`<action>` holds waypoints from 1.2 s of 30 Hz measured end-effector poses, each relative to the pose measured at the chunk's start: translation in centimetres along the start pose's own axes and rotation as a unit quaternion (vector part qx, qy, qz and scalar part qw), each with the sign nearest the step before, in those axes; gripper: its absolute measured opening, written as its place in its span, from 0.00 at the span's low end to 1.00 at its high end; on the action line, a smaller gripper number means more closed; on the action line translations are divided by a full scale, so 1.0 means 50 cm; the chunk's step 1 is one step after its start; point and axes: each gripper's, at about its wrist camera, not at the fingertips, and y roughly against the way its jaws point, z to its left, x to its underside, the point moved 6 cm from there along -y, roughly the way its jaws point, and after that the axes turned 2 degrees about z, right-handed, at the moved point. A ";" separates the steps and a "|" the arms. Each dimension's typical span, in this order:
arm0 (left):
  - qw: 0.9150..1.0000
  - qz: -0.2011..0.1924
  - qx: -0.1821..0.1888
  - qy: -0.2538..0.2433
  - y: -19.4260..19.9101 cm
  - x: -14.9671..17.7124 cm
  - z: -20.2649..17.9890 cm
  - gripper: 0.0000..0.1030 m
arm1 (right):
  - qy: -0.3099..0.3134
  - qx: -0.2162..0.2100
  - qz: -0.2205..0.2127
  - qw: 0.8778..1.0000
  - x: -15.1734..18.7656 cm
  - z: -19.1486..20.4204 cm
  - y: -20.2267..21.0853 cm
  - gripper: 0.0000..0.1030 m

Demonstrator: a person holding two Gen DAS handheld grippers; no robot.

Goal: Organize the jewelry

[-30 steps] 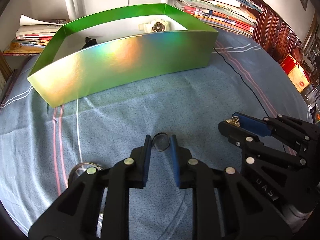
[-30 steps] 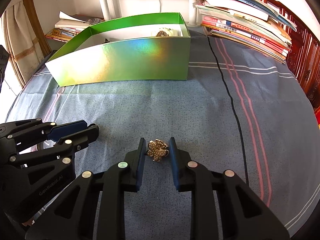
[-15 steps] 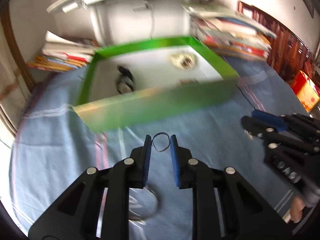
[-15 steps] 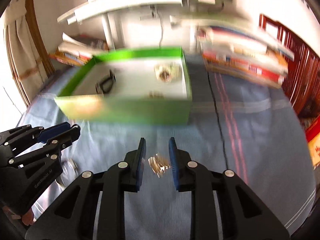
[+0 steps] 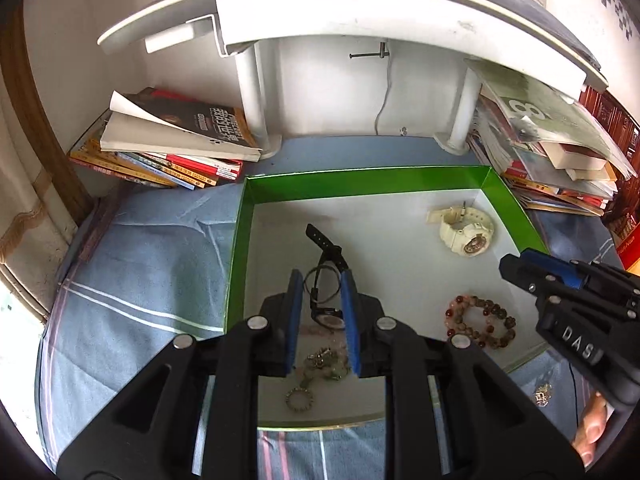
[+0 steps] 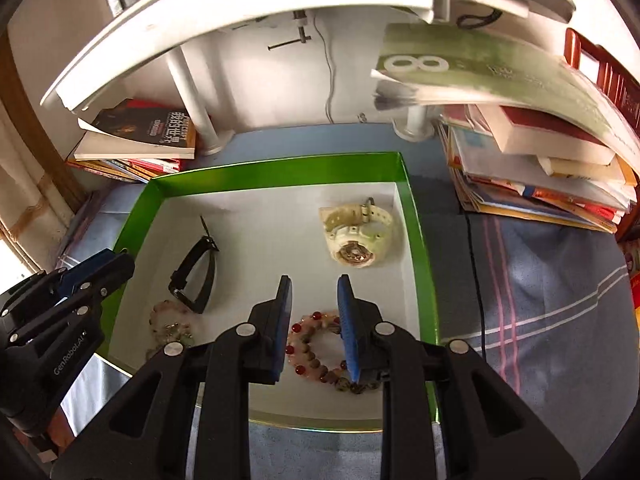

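A green box (image 5: 360,178) (image 6: 280,168) with a white floor holds a cream watch (image 5: 466,232) (image 6: 356,236), a black watch (image 5: 326,246) (image 6: 196,276), a red-brown bead bracelet (image 5: 480,322) (image 6: 316,348), a pale bracelet (image 6: 168,326) and a small ring (image 5: 300,400). My left gripper (image 5: 319,284) hovers over the box, shut on a thin wire ring (image 5: 316,284). My right gripper (image 6: 312,292) hangs over the bead bracelet with nothing visible between its jaws. A gold brooch (image 5: 542,394) lies on the cloth outside the box, below the right gripper (image 5: 510,268).
Book stacks (image 5: 168,148) (image 6: 540,168) flank the box on both sides. A white shelf on posts (image 5: 256,92) stands behind it. A black cable (image 6: 478,280) runs along the blue cloth (image 5: 140,264) right of the box.
Both grippers rose from the cloth and moved forward over the box. The left still holds the wire ring. The brooch has left the right gripper's jaws.
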 end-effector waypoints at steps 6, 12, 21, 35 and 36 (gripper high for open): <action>1.000 -0.010 0.019 0.004 0.031 0.023 0.004 0.19 | -0.003 -0.017 -0.016 1.000 0.054 -0.026 0.079 0.23; 0.998 -0.040 0.037 0.010 0.130 0.083 0.021 0.19 | 0.009 0.010 -0.019 1.000 0.157 -0.089 0.149 0.34; 0.997 -0.036 0.060 -0.011 0.116 0.029 -0.011 0.19 | 0.012 0.013 0.003 1.000 0.220 -0.085 0.118 0.35; 1.000 -0.018 0.011 -0.014 0.112 0.106 0.009 0.65 | -0.003 0.019 0.033 0.999 0.256 -0.105 0.056 0.43; 1.000 -0.014 0.015 -0.015 0.126 0.133 0.015 0.65 | -0.001 0.021 0.038 0.999 0.260 -0.104 0.049 0.43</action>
